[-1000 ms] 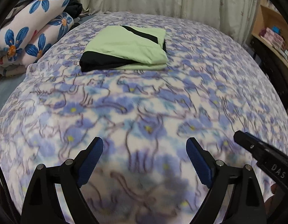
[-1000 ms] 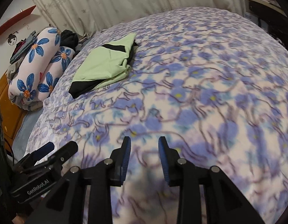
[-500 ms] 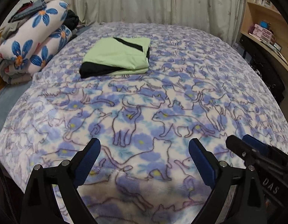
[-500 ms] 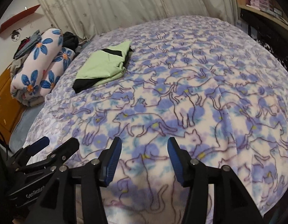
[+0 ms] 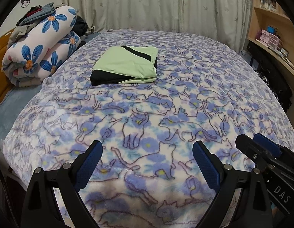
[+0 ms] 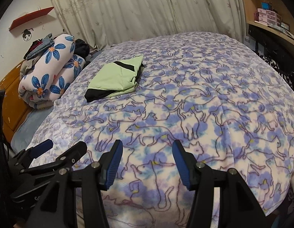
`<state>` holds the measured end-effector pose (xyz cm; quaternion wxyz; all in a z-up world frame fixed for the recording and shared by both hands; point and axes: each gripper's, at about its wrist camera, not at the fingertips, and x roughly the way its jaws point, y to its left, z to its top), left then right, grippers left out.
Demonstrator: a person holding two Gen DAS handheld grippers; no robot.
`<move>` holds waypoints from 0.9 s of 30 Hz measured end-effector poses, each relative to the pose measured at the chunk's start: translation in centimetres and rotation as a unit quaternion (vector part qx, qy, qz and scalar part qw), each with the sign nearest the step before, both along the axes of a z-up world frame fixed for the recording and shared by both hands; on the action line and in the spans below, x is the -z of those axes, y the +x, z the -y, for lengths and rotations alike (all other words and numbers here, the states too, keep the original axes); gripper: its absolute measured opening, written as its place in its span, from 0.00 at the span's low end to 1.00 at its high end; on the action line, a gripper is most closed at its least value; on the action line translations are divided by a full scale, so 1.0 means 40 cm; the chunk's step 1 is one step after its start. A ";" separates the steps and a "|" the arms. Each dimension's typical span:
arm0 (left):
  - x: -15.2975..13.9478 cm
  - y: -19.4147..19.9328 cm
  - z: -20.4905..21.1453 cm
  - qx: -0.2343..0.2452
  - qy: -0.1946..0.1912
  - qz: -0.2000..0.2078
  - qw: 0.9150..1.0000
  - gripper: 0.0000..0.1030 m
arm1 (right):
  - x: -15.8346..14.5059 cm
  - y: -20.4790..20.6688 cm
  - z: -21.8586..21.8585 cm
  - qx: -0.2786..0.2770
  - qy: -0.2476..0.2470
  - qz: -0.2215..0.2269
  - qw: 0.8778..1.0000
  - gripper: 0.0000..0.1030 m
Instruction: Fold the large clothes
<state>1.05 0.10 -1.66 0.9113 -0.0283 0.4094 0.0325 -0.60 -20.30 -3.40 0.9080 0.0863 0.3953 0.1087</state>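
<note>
A light green and black garment (image 5: 126, 67) lies folded in a flat rectangle on the far left part of the bed; it also shows in the right wrist view (image 6: 116, 77). My left gripper (image 5: 147, 148) is open and empty above the bed's near edge, far from the garment. My right gripper (image 6: 147, 148) is open and empty, also near the front edge. The right gripper shows at the lower right of the left wrist view (image 5: 261, 152), and the left gripper at the lower left of the right wrist view (image 6: 57, 152).
The bed is covered by a purple cat-print blanket (image 5: 185, 114). A rolled floral quilt (image 5: 40, 47) with clothes on top lies at the far left. Curtains (image 5: 156, 5) hang behind. Wooden shelves with boxes (image 5: 270, 38) stand on the right.
Both grippers have drawn back and up from the blanket toward the bed's near edge. The right gripper's jaws have opened wider. The folded garment has not moved.
</note>
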 end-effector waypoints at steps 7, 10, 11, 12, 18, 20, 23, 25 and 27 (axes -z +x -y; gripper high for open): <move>-0.015 -0.011 -0.004 -0.007 0.008 0.009 1.000 0.92 | -0.003 -0.007 -0.009 -0.003 0.001 0.001 1.000 0.53; -0.016 -0.013 -0.003 -0.007 0.008 0.009 1.000 0.92 | -0.005 -0.010 -0.013 0.000 0.001 0.003 1.000 0.53; -0.016 -0.013 -0.002 -0.008 0.010 0.009 1.000 0.92 | -0.005 -0.010 -0.014 0.001 0.001 0.003 1.000 0.53; -0.016 -0.013 -0.005 -0.006 0.010 0.010 1.000 0.92 | -0.004 -0.010 -0.012 0.001 0.001 0.002 1.000 0.53; -0.017 -0.016 -0.006 -0.008 0.009 0.005 1.000 0.92 | 0.002 -0.012 -0.004 0.004 0.005 -0.003 1.000 0.53; -0.018 -0.017 -0.008 -0.007 0.011 0.006 1.000 0.92 | 0.004 -0.014 -0.002 0.006 0.004 -0.003 1.000 0.53; -0.017 -0.017 -0.007 -0.006 0.010 0.005 1.000 0.92 | 0.008 -0.015 0.000 0.008 0.003 -0.004 1.000 0.53; -0.017 -0.017 -0.004 -0.007 0.012 0.005 1.000 0.92 | 0.011 -0.015 0.002 0.010 0.004 -0.006 1.000 0.53; -0.017 -0.017 -0.001 -0.008 0.014 0.005 1.000 0.92 | 0.015 -0.015 0.001 0.011 0.004 -0.007 1.000 0.53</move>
